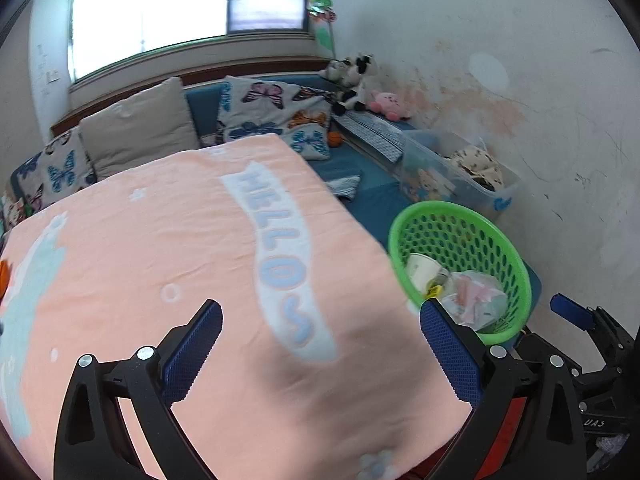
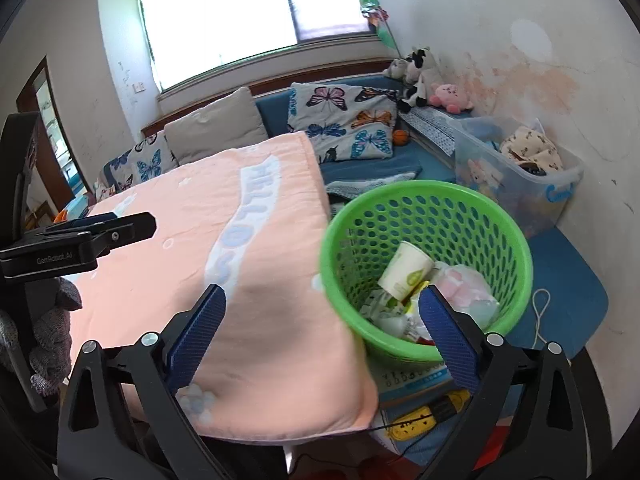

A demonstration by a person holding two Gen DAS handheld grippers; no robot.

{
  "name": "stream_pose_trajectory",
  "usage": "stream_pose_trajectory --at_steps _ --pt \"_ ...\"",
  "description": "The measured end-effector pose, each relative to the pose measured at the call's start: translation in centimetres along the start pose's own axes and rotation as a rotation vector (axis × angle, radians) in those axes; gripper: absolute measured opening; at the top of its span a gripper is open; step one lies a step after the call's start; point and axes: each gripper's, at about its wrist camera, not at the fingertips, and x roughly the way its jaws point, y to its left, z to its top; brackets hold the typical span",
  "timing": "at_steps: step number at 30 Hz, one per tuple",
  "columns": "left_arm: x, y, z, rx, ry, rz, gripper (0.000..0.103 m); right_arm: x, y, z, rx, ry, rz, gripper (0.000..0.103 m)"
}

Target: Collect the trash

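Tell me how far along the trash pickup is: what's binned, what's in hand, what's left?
Done: the green basket already holds a paper cup, crumpled plastic bags and wrappers. In hand: nothing; the left gripper and right gripper are both open and empty above the pink blanket. Left: no loose trash shows on the blanket, so collecting looks close to finished.

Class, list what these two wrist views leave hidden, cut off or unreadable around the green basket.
- Green basket bottom: right wrist view, covered by the paper cup and crumpled wrappers.
- Basket near rim: left wrist view, behind the left gripper finger.
- Plastic storage bin contents: both views, too blurred.
- Table surface: hidden under the pink blanket.
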Motion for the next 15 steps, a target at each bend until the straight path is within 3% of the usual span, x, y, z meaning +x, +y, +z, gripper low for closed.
stream_pose_trajectory --at_steps 15 --pt "-4.6 5.1 -4.5 -0.078 -0.057 0.118 0.096 -0.6 3.5 -0.9 -0.005 0.001 0.035 0.098"
